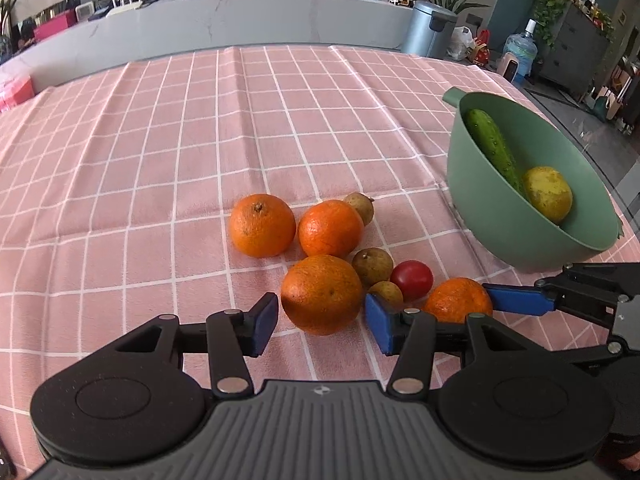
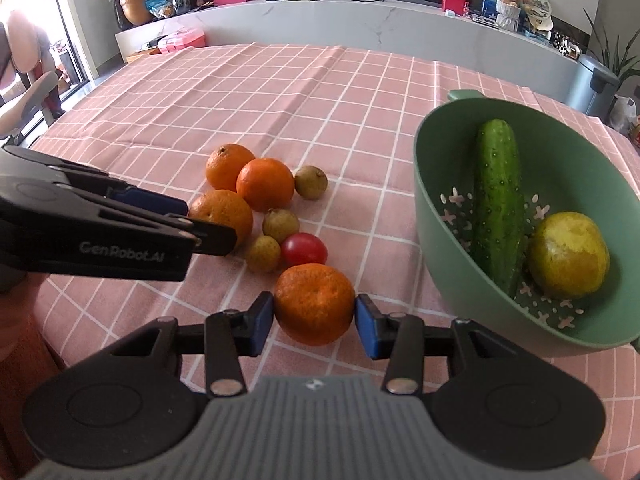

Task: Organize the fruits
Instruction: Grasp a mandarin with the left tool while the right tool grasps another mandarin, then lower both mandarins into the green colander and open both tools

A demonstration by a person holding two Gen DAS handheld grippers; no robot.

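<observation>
right claw: the right gripper (image 2: 315, 317) has its blue pads pressed on both sides of a mandarin (image 2: 315, 303)
left claw: the left gripper (image 1: 321, 322) stands partly open around an orange (image 1: 321, 294), gaps showing
writing: "genrobot.ai" on the left gripper
bowl: green colander (image 2: 436, 216), right, holding cucumber (image 2: 497, 200)
surface: pink checked tablecloth (image 2: 280, 92)
room: grey counter far behind
</observation>
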